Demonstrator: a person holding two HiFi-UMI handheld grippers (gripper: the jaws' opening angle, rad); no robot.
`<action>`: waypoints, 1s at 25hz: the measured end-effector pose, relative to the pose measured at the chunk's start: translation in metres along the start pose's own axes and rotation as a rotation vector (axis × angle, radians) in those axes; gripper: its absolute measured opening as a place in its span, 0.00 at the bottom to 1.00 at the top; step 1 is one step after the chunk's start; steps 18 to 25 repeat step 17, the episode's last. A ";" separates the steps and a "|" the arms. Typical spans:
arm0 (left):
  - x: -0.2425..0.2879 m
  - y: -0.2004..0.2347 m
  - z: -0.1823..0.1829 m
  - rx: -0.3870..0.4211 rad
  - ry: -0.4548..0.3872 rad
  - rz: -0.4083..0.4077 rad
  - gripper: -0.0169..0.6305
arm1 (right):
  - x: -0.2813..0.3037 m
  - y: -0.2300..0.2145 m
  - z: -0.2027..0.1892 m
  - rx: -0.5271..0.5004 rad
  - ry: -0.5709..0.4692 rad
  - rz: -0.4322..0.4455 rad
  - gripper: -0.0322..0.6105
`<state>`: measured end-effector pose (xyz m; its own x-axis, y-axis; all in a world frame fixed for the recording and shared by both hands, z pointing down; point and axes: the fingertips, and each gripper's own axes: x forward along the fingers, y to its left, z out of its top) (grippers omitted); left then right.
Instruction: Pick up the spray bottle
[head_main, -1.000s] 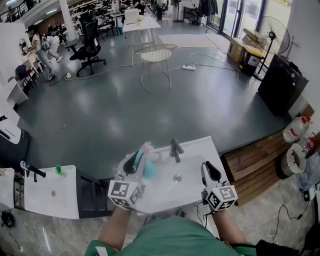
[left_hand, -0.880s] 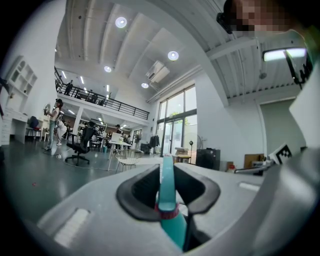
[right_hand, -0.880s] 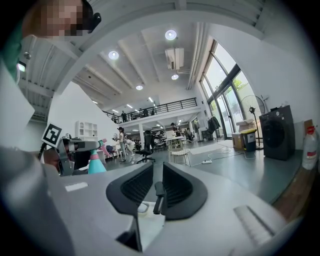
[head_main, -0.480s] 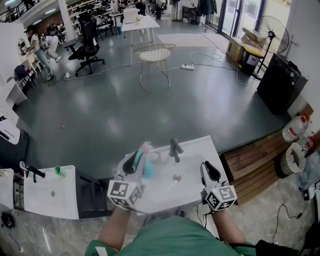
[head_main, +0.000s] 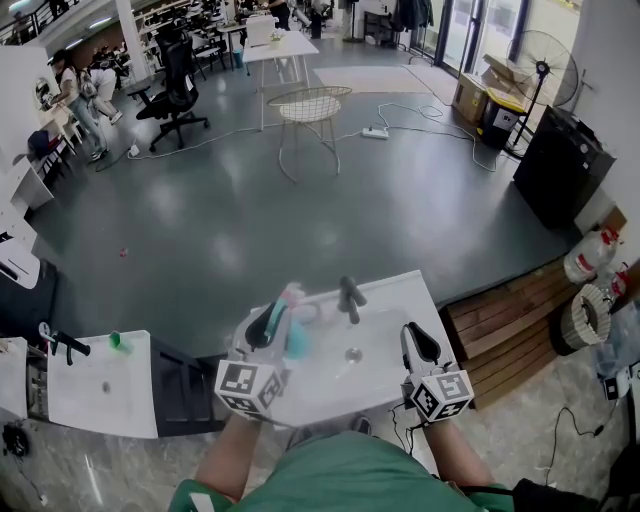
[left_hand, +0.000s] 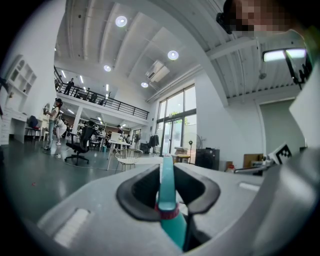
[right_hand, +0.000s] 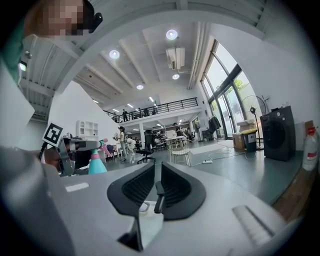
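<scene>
A teal spray bottle with a pink top is held just above the left part of a white sink. My left gripper is shut on it. In the left gripper view the bottle's teal neck and pink ring are pinched between the black pads. My right gripper hovers level over the sink's right side, shut and holding nothing. In the right gripper view the bottle shows at the left, and my right gripper points toward the dark faucet.
A dark faucet stands at the sink's back edge, with a drain in the basin. Another white sink sits to the left. A wooden platform lies to the right. A wire chair stands on the grey floor beyond.
</scene>
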<state>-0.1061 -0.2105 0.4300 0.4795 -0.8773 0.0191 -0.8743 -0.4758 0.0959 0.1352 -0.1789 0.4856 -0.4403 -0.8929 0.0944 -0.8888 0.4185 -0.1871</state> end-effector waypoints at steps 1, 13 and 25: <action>0.000 0.000 0.000 0.000 0.001 -0.001 0.15 | 0.000 0.000 0.000 -0.001 0.000 0.001 0.12; -0.001 0.000 0.001 0.002 0.001 -0.009 0.15 | -0.002 0.003 0.000 -0.005 0.005 0.000 0.12; -0.002 0.000 0.001 0.002 0.000 -0.012 0.15 | -0.002 0.004 -0.002 -0.007 0.008 -0.001 0.12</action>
